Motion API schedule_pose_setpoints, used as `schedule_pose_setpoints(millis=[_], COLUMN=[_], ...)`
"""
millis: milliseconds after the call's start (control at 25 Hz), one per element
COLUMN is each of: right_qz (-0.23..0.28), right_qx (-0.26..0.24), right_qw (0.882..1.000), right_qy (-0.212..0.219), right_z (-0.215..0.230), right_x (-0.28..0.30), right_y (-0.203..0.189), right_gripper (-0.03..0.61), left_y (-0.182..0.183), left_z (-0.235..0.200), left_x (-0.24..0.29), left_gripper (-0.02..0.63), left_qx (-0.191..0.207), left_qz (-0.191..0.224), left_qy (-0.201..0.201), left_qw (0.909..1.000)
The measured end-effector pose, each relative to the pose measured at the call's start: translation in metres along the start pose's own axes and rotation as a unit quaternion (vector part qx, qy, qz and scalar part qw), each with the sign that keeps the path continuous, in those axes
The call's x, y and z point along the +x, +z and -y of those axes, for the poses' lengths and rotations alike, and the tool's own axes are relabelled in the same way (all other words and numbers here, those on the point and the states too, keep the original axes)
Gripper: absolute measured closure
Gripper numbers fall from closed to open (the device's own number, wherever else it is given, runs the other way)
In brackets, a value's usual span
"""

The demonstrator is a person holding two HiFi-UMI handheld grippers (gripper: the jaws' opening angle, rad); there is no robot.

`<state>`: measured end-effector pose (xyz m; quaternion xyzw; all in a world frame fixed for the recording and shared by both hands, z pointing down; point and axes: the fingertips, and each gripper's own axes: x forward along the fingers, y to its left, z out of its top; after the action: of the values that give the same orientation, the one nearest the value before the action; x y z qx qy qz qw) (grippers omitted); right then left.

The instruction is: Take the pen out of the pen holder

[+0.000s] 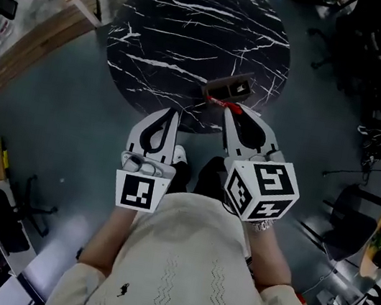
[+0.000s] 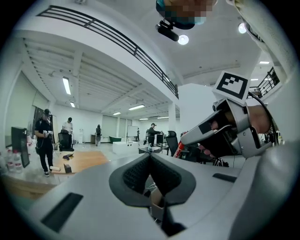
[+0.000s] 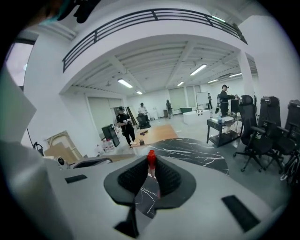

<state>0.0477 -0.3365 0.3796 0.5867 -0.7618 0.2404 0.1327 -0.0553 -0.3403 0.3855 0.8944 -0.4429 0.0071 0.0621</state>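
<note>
Pen [image 3: 151, 159]: red cap end, paler shaft below it showing btwn the pads in the right gripper view; only a short bit pokes past the fingertips. The right gripper [image 1: 231, 111] is clamped on it, jaws pinched onto the shaft from both sides. In the head view the pen shows as a small red streak just at the 6 o'clock side of the pen holder [image 1: 229, 88]; can't tell whether it touches the holder. Holder is a dark brownish open box w/ a pale inner face, lying tilted on the round black marble table [image 1: 190, 31], at approx 5 o'clock on the tabletop, near the rim. Left gripper [image 1: 174, 114] is at 9 o'clock from the right one, near it, over the table's 6 o'clock edge; its jaws are pressed together w/ nothing btwn them, as the left gripper view shows [image 2: 150, 158]. That same view catches the right gripper at 3 o'clock, w/ the red pen tip at its fingertips. Both grippers carry marker cubes, and the person's arms in a cream knit sweater [image 1: 184, 271] fill the 6 o'clock part of the head view. Office chairs [image 3: 251, 124] and a few people [image 3: 124, 124] stand in the bg.
</note>
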Motion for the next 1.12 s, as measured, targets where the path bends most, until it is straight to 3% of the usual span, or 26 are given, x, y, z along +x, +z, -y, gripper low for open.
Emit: schedule_pose_setpoints(millis=[240,480,880,1120], right_qz=[0.05,0.106,0.07,0.058], right_qx=[-0.026,-0.095,-0.067,-0.083], right_qw=[0.998,0.988,0.986,0.988], right_qy=[0.026,0.057,0.133,0.115], right_z=[-0.017,-0.034,-0.059,-0.066], right_x=[-0.029,-0.041,-0.027,-0.022], right_y=[0.026,0.057,0.045,0.035], right_gripper=[0.517,0.517,0.517,0.517], left_y=[0.043,0.073,0.061,0.057], left_z=[0.01,0.007,0.012,0.009], left_x=[-0.012,-0.013,-0.003,-0.004], left_gripper=[0.603,0.603,0.603,0.603], left_qx=[0.03,0.048,0.045,0.034], left_qz=[-0.003,0.007,0.012,0.007], left_qy=[-0.003,-0.005,-0.024,-0.026], left_qw=[0.9995,0.9988,0.9986,0.9991])
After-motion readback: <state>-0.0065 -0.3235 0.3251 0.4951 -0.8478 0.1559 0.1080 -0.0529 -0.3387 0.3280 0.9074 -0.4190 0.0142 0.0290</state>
